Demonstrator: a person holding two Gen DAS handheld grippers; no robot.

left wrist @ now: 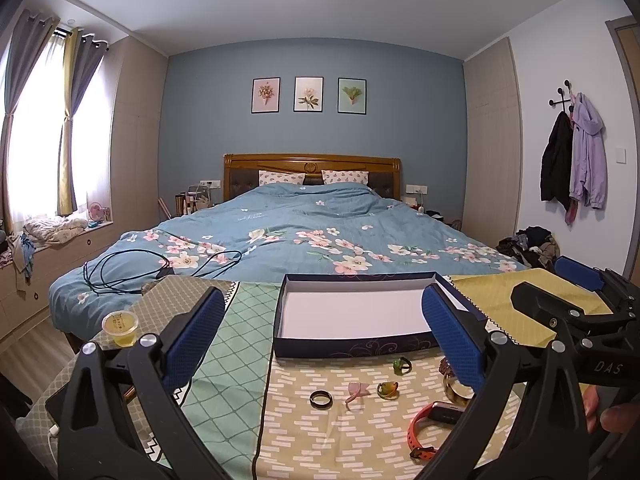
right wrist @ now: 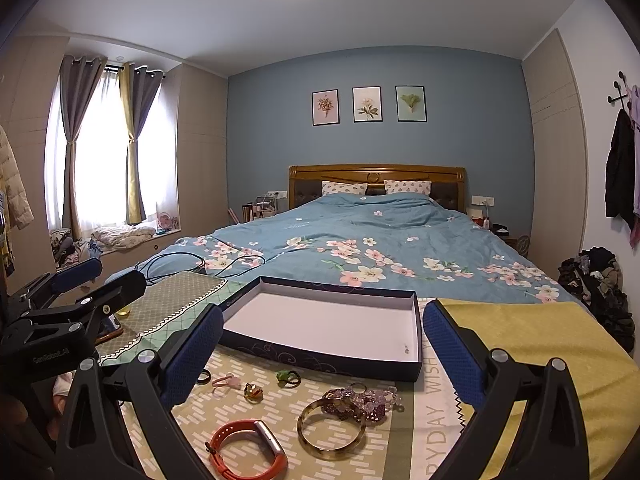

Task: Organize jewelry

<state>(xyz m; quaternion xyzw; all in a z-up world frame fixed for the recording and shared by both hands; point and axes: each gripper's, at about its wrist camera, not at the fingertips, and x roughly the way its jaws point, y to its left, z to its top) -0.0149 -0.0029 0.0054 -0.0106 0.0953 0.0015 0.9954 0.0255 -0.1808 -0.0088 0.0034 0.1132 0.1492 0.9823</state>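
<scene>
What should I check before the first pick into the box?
1. Left tongs open, holding nothing: ok.
2. Right tongs open, holding nothing: ok.
3. Box open, with free floor space: ok.
4. Pieces lying apart for a clean grasp: black ring, green ring and orange watch ok; amber bangle touches the purple bracelet, not ok.
5. Tongs clear of each other: cannot tell; they sit close side by side.
</scene>
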